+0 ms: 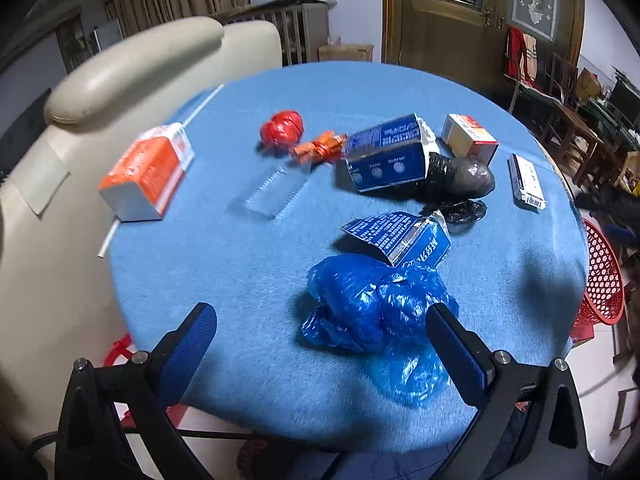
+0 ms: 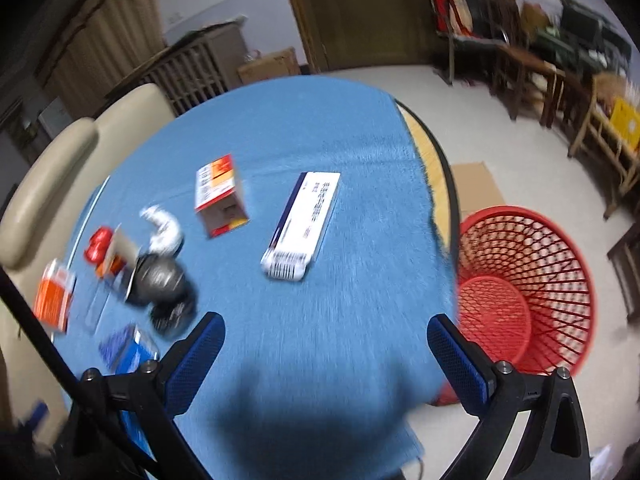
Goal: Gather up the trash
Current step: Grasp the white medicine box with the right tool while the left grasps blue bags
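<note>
Trash lies scattered on a round table with a blue cloth [image 1: 248,264]. My left gripper [image 1: 320,320] is open, just before a crumpled blue plastic bag [image 1: 372,304]. Beyond it lie a torn blue carton [image 1: 404,238], a larger blue carton [image 1: 386,154] on a black bag [image 1: 460,178], an orange-white box [image 1: 148,172], a red wad [image 1: 282,128] and an orange wrapper [image 1: 320,146]. My right gripper [image 2: 326,330] is open and empty above the cloth [image 2: 360,280]. A flat white box [image 2: 304,224] and a small orange-white box [image 2: 220,196] lie ahead of it.
A red mesh basket [image 2: 524,292] stands on the floor right of the table, also showing in the left wrist view [image 1: 604,276]. A cream sofa [image 1: 60,200] borders the table's left side. A clear plastic packet [image 1: 272,192] and a white straw [image 1: 108,240] lie on the cloth.
</note>
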`<state>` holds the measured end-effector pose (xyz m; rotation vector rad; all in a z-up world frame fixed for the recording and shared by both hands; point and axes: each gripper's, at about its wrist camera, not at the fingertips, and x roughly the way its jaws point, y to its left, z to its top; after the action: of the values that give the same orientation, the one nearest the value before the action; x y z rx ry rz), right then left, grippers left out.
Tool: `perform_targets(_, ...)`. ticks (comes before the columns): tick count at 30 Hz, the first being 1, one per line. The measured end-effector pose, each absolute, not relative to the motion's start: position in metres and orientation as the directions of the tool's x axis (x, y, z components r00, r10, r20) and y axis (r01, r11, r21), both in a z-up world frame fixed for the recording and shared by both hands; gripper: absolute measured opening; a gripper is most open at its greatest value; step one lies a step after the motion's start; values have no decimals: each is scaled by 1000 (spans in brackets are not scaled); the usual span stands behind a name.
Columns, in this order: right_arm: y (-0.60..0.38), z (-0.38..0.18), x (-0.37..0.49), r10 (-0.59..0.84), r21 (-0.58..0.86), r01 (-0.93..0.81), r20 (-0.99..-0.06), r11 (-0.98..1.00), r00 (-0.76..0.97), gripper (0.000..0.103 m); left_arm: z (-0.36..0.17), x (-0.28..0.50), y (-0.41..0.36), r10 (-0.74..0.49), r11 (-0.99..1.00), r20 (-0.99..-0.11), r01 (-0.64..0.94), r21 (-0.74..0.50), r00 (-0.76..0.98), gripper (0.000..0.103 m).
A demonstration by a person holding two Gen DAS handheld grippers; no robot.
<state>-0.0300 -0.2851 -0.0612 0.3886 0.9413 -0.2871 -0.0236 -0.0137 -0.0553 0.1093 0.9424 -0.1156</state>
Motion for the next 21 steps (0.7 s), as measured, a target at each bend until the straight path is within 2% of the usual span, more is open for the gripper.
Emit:
perform_targets(2, -291, -67, -8, -50, 223, 415, -831, 882, 554, 89, -59, -17, -16, -69, 987, -817, 159, 28, 573, 103)
perform_targets(6, -292, -81, 34, -58, 207, 450, -859, 869, 508, 82, -67, -4, -20, -122, 982, -836, 186, -25, 536, 103)
perform_targets(8, -293, -89, 49, -78, 181, 473, -876, 862, 477, 73, -73, 0, -22, -151, 980, -851, 191, -61, 503, 103)
perform_targets(12, -291, -103, 71, -104, 134, 495, -900, 859, 424, 71, -84, 5, -24, -192, 974, -865, 195, -112, 463, 103)
perform_targets(14, -289, -102, 75, -123, 127, 494, -888, 860, 443, 67, -89, 7, -24, -222, 970, -868, 195, -148, 444, 96)
perform_targets(16, -284, -99, 77, -113, 131, 471, -884, 873, 454, 54, -94, 9, -23, -268, 959, -870, 201, -200, 413, 80)
perform_targets(17, -282, -98, 78, -111, 128, 460, -882, 879, 458, 49, -95, 9, -23, -279, 956, -869, 201, -213, 408, 79)
perform_targets(21, -285, -98, 71, -66, 177, 451, -879, 875, 473, 47, -93, 6, -23, -303, 949, -854, 211, -233, 423, 68)
